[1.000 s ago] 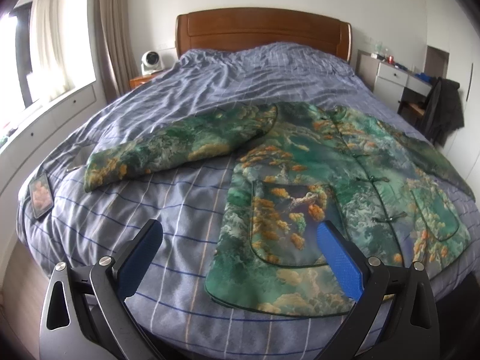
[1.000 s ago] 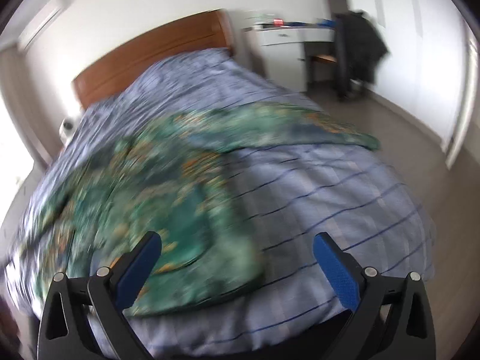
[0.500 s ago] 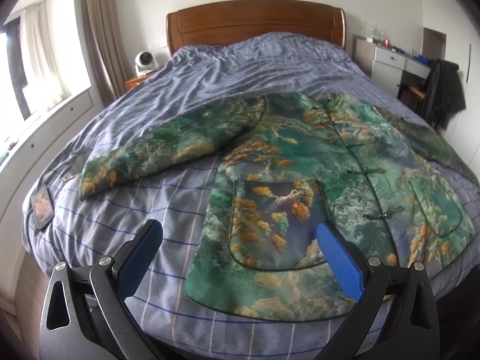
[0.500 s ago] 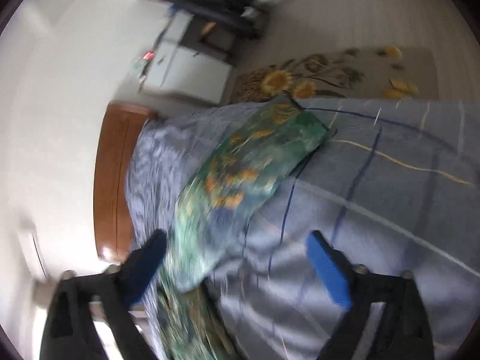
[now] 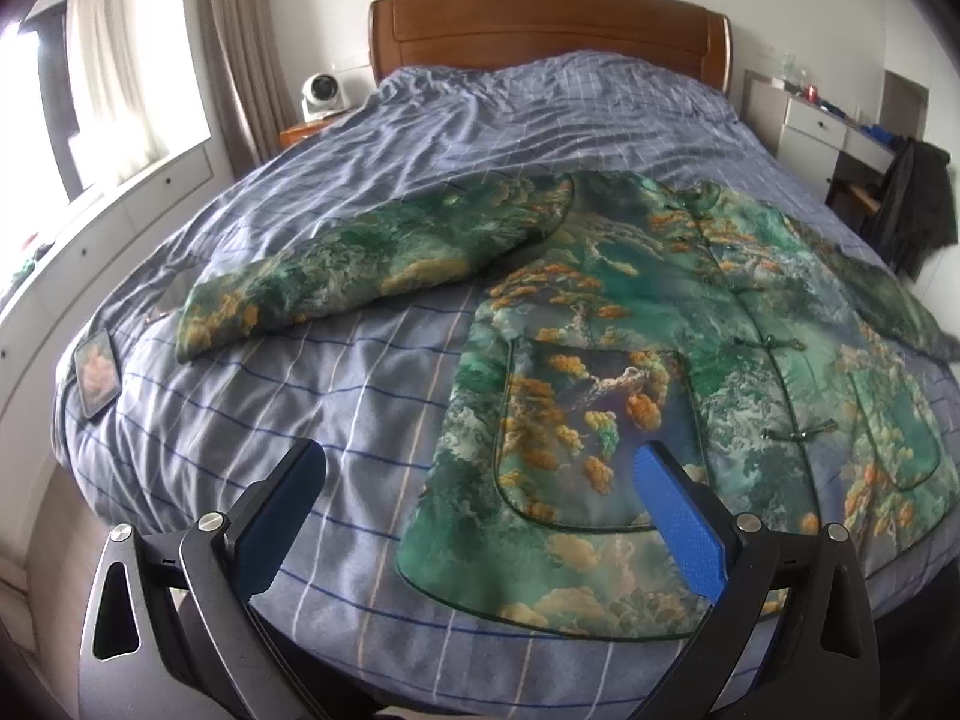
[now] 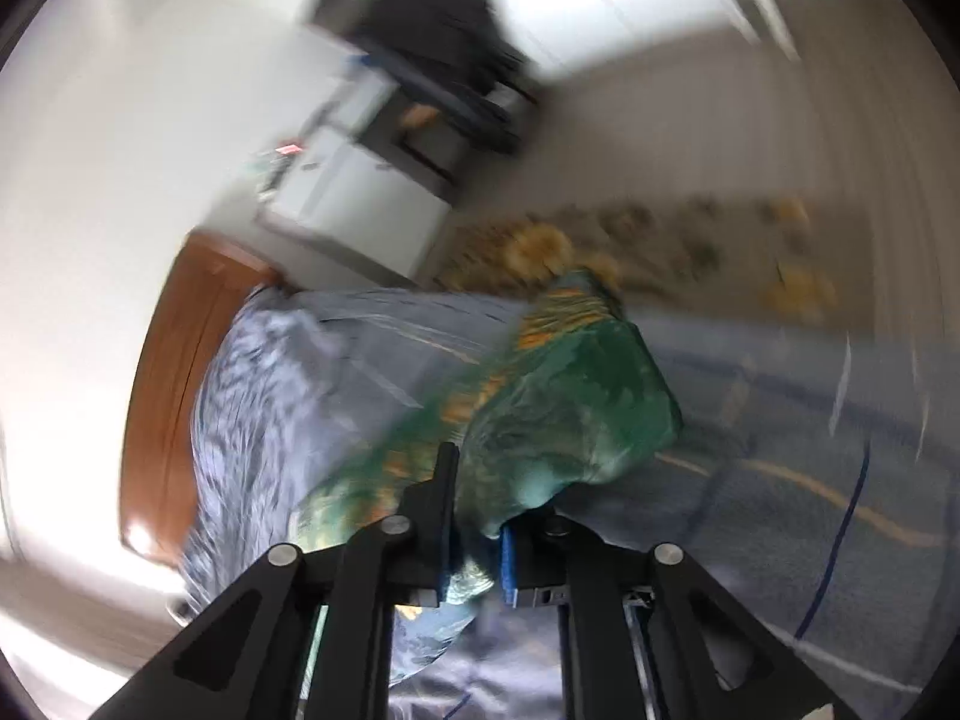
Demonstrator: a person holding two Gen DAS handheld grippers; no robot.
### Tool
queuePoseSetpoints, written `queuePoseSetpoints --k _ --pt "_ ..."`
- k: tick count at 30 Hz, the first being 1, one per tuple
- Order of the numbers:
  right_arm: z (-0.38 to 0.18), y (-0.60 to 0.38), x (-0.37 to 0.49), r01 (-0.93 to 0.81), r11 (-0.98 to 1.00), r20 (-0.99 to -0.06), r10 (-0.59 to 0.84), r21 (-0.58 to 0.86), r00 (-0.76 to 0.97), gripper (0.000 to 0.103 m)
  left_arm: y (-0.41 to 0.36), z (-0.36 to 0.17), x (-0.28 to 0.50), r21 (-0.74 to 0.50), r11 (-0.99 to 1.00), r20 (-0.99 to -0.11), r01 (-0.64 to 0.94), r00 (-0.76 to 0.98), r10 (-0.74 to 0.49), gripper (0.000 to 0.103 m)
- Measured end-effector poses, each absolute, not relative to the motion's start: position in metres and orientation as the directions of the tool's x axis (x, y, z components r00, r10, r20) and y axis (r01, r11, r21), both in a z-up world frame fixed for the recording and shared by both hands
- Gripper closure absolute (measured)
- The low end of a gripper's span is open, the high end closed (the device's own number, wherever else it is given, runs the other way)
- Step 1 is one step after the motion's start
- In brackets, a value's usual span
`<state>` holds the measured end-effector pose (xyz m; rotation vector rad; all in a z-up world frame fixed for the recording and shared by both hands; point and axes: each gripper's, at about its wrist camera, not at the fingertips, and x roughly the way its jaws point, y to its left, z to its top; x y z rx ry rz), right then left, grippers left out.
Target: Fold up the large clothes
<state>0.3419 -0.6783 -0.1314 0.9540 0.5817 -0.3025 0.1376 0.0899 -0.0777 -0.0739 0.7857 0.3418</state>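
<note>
A green jacket with orange cloud print [image 5: 660,348] lies flat and face up on the blue striped bed [image 5: 360,396], its left sleeve [image 5: 360,264] stretched out to the left. My left gripper [image 5: 480,516] is open and empty, above the bed's near edge by the jacket's hem. My right gripper [image 6: 474,546] is shut on the jacket's right sleeve [image 6: 570,414], which bunches up between the blue pads; that view is blurred and tilted.
A phone [image 5: 96,372] lies at the bed's left edge. A wooden headboard [image 5: 540,24] stands at the back, a nightstand with a white fan [image 5: 324,96] at its left. A white desk and a chair with dark clothing [image 5: 912,204] are at the right. A floral rug [image 6: 690,252] lies on the floor.
My right gripper has closed on the jacket's right sleeve; it was open before. The left gripper has stayed open and has shifted only slightly.
</note>
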Motion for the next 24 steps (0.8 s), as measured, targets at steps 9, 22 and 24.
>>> queuePoseSetpoints --k 9,22,24 --pt "0.019 -0.535 0.368 0.080 0.859 -0.421 0.165 0.505 0.892 0.093 0.090 -0.085 0.131 0.019 0.951 -0.705 -0.310 0.670 0.232 0.001" --pt "-0.045 -0.269 0.383 -0.354 0.929 -0.639 0.336 0.104 0.693 0.093 0.111 -0.086 0.111 0.024 0.937 -0.701 -0.348 0.663 0.264 0.001" --pt "-0.074 -0.245 0.373 -0.397 0.914 -0.689 0.339 0.081 0.640 0.091 0.109 -0.085 0.116 0.032 0.942 -0.702 -0.333 0.663 0.258 0.001"
